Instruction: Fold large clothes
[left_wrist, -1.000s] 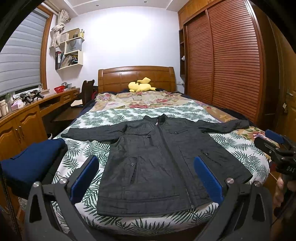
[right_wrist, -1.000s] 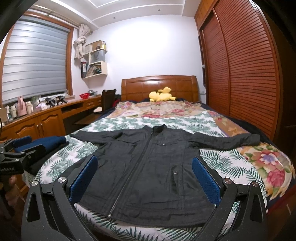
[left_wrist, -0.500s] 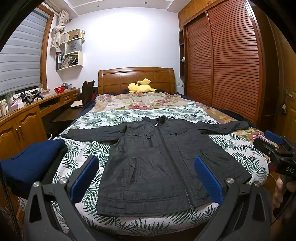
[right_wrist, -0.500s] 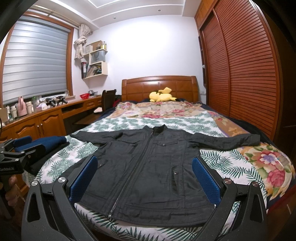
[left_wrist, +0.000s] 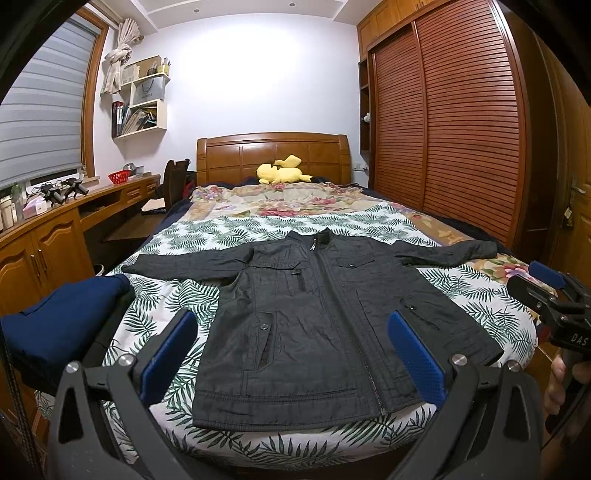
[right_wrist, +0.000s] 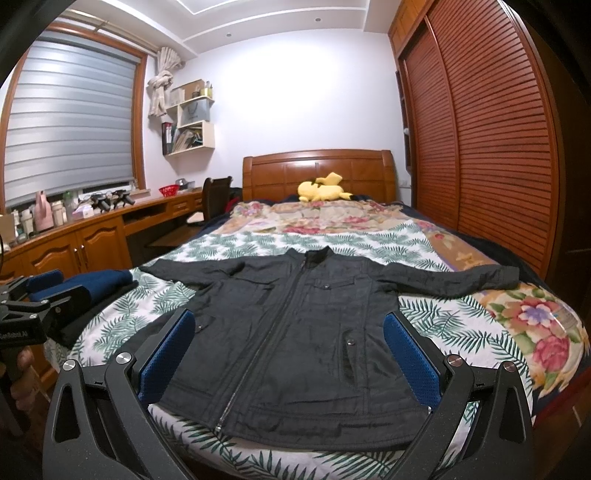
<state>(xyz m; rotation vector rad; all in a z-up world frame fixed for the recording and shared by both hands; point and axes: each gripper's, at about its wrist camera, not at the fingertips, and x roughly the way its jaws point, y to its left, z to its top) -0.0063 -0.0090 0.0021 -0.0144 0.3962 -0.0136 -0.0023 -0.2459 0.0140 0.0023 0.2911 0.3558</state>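
A dark grey zip-up jacket (left_wrist: 317, 317) (right_wrist: 303, 325) lies flat and face up on the bed, zipped, both sleeves stretched out sideways, hem towards me. My left gripper (left_wrist: 291, 350) hovers open just short of the hem, blue pads wide apart with nothing between them. My right gripper (right_wrist: 288, 350) is open the same way over the hem's right half. Each gripper shows at the edge of the other's view: the right one (left_wrist: 554, 295), the left one (right_wrist: 40, 299).
The bed (left_wrist: 177, 306) has a leaf-print cover and a floral quilt further back, with a yellow plush toy (left_wrist: 280, 171) at the wooden headboard. Folded navy and black clothes (left_wrist: 62, 325) sit at the bed's left corner. A wooden desk (left_wrist: 48, 236) runs along the left, a slatted wardrobe (left_wrist: 461, 129) along the right.
Both views have barely shifted; the left wrist view has tilted slightly so the jacket sits a touch lower. The jacket has not moved and both grippers stay open.
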